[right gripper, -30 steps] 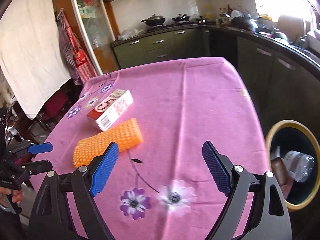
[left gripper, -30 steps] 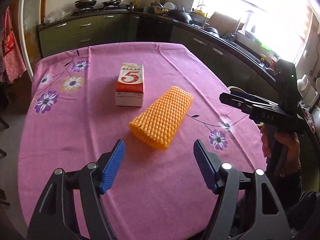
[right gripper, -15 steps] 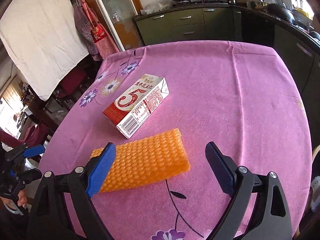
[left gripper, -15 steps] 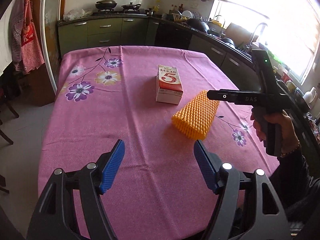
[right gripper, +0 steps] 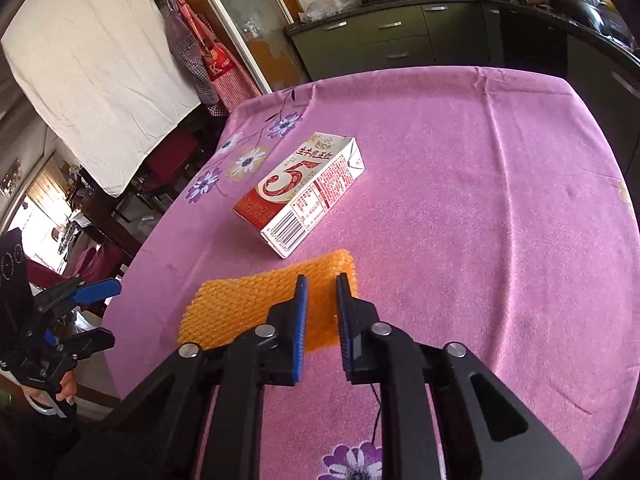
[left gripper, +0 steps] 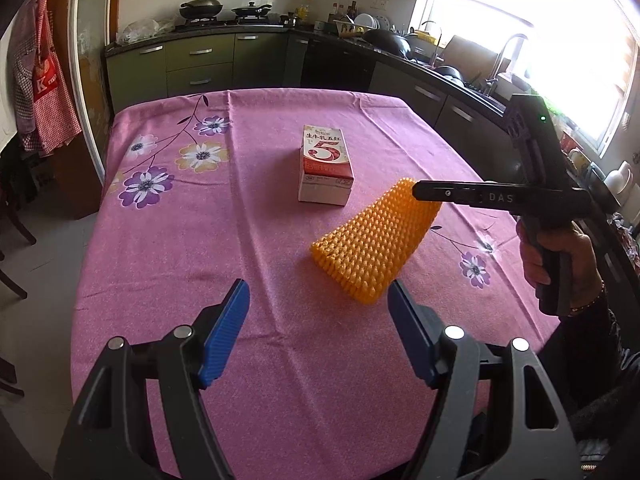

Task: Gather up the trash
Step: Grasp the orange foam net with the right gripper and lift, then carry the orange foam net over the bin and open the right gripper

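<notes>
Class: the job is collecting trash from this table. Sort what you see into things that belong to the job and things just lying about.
Job: orange foam net, pinched by closing right gripper; milk carton.
Lying about: pans on stove; apron; dishes by window.

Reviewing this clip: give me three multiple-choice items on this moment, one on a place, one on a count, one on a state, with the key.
1. Where does the milk carton lie relative to the orange foam net in the right wrist view?
A. Beyond it, farther up the pink tablecloth
B. Under it
C. Inside it

2. How many trash items lie on the tablecloth?
A. One
B. Two
C. Four

3. What is the right tool doing?
A. Standing wide above the carton
B. Closing on one end of the foam net
C. Holding a cup

Key: 1 A, the carton sits past the net, apart from it. 2 B, only the carton and the net show. 3 B, its blue pads pinch the net's end, while the left tool stays wide with nothing between its pads.
</notes>
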Tool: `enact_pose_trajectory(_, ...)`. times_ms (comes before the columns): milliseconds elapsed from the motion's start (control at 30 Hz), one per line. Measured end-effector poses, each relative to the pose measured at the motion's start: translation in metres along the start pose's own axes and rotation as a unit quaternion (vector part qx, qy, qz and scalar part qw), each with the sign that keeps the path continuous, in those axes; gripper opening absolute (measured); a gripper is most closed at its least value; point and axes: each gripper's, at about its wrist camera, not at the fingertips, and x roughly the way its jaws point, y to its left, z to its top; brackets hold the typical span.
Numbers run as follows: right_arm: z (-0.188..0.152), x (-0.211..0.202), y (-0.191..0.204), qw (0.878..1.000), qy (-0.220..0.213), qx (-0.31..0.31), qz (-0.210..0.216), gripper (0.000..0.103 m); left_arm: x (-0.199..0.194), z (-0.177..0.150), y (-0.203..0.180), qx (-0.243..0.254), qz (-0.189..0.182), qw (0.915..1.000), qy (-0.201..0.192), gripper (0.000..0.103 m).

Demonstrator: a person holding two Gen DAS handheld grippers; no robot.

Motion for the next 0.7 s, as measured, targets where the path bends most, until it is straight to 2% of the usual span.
enact_pose_trajectory(233,-0.011,-0.046,0.008,0.999,-0.048,-0.004,0.007,0.008,0.001,0.002,-0.007,0.011,0.000,0.9999,0.002,0.068)
enact_pose_trajectory(467,-0.013,-0.084,0.018,0.995,-0.092,-0.019,-0.014,0.007,0.000,0.004,-0.013,0.020,-0.001,0.9998,0.003,0.069)
enact_pose_trajectory(700,-0.014,-0.108,0.021,0.992,-0.118,-0.026,-0.028,0.007,0.002,0.003,-0.017,0.025,-0.001,0.9997,0.007,0.069)
